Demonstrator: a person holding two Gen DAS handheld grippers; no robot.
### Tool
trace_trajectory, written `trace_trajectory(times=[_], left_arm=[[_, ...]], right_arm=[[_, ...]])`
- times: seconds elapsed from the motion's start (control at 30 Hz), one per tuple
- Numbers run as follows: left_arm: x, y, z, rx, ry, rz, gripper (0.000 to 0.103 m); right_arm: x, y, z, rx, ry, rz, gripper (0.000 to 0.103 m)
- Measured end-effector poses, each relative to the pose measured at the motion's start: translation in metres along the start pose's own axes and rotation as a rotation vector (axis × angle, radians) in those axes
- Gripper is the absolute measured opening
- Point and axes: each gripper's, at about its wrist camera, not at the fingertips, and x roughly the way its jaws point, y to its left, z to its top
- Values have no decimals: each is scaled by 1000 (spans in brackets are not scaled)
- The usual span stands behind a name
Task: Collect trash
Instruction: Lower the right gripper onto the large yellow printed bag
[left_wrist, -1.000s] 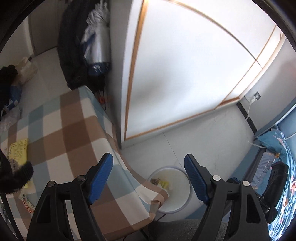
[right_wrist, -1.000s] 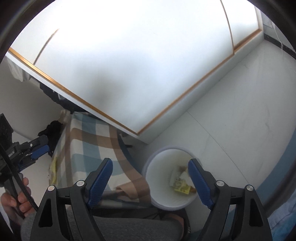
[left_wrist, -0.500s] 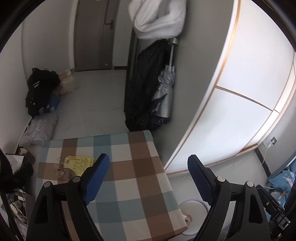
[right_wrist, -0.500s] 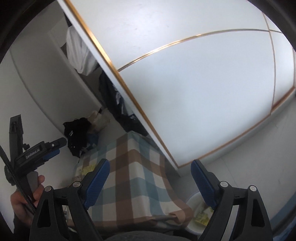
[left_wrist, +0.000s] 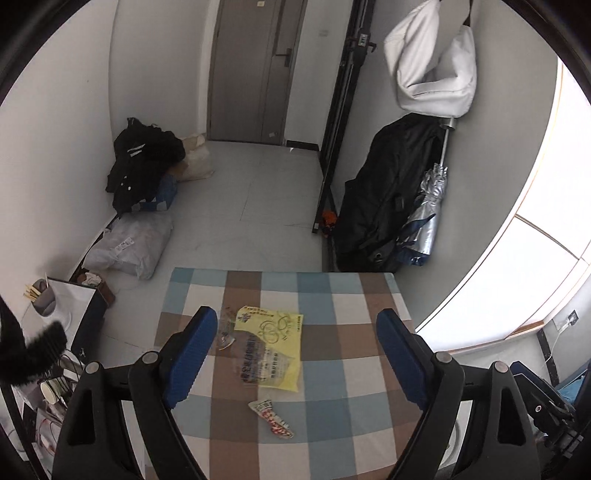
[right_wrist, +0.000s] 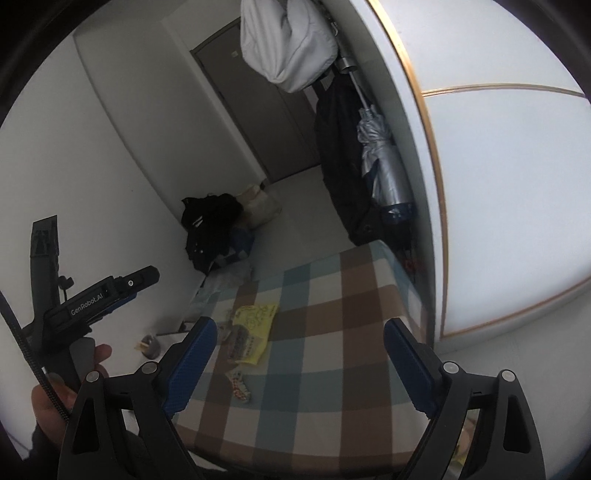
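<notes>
Left wrist view: both tools gape wide, left tool (left_wrist: 295, 356) above yellow wrapper (left_wrist: 275, 347); right tool (right_wrist: 299, 363) likewise.

Three pieces of trash lie on the checkered tabletop (left_wrist: 332, 373): one yellow wrapper (left_wrist: 275, 349), one clear crumpled wrapper (left_wrist: 224, 332) at its left edge, one red-and-white wrapper (left_wrist: 272, 417) just nearer. Beyond the tabletop, one silver umbrella (left_wrist: 424, 218) hangs, and one grey door (left_wrist: 255, 70) stands.

Right hand-held gripper (right_wrist: 297, 360) spread wide, holding nothing, above checked table (right_wrist: 332, 306). Yellow wrapper (right_wrist: 255, 325) and small red-printed wrapper (right_wrist: 240, 386) lie near table's left edge. Left hand-held gripper (right_wrist: 140, 280) far left.
</notes>
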Motion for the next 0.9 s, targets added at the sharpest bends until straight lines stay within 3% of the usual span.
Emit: trace_trajectory(times=[0.27, 0.53, 0.7, 0.9], left_arm=[[19, 58, -22, -86, 64, 48, 86], [28, 98, -37, -183, 123, 14, 86], [32, 119, -42, -242, 170, -1, 86], [38, 149, -45, -332, 216, -10, 86]], right_arm=[[62, 33, -15, -51, 133, 46, 92], [104, 41, -18, -8, 225, 63, 92], [139, 50, -21, -3, 300, 42, 92], [205, 65, -23, -74, 433, -43, 92]])
